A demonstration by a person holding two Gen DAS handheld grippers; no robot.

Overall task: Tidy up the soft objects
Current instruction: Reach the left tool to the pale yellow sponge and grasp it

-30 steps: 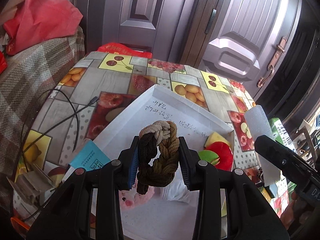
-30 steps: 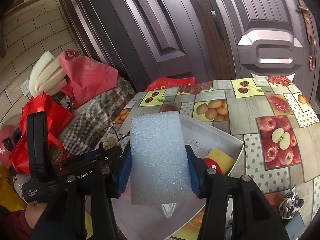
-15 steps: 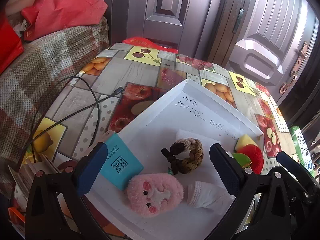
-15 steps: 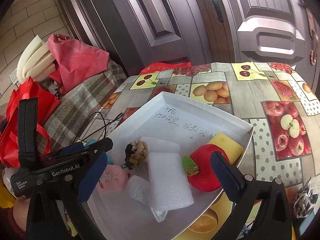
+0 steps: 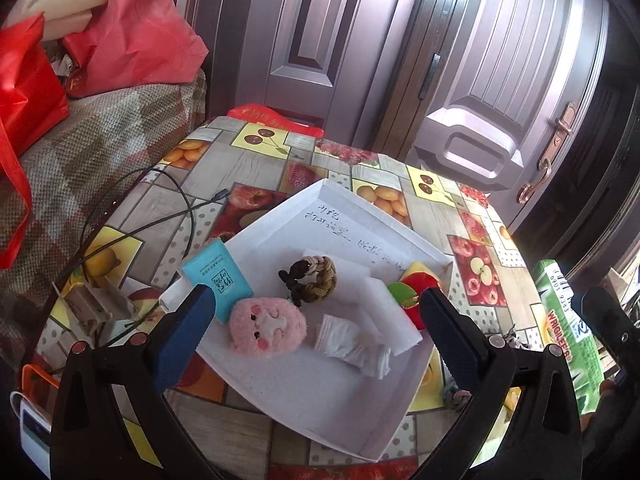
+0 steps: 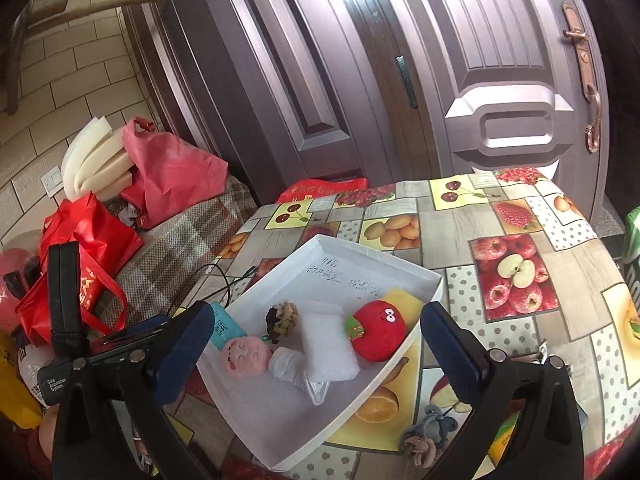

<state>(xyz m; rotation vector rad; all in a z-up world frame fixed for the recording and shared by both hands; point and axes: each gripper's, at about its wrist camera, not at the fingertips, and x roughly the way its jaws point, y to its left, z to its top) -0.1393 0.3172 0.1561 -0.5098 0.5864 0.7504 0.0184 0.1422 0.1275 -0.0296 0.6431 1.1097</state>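
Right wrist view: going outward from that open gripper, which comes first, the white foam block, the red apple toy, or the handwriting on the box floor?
1. White foam block: middle of the box, closest to the right gripper.
2. Red apple toy: just right of the foam, touching it; nearly a tie with the foam.
3. Handwriting: far end of the white box, clearly last.

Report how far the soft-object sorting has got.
Done: the braided ring, foam sheet, pink plush, red plush apple and white sock lie in the white box. In hand: nothing; both grippers are open. Left: the knotted cloth on the table.
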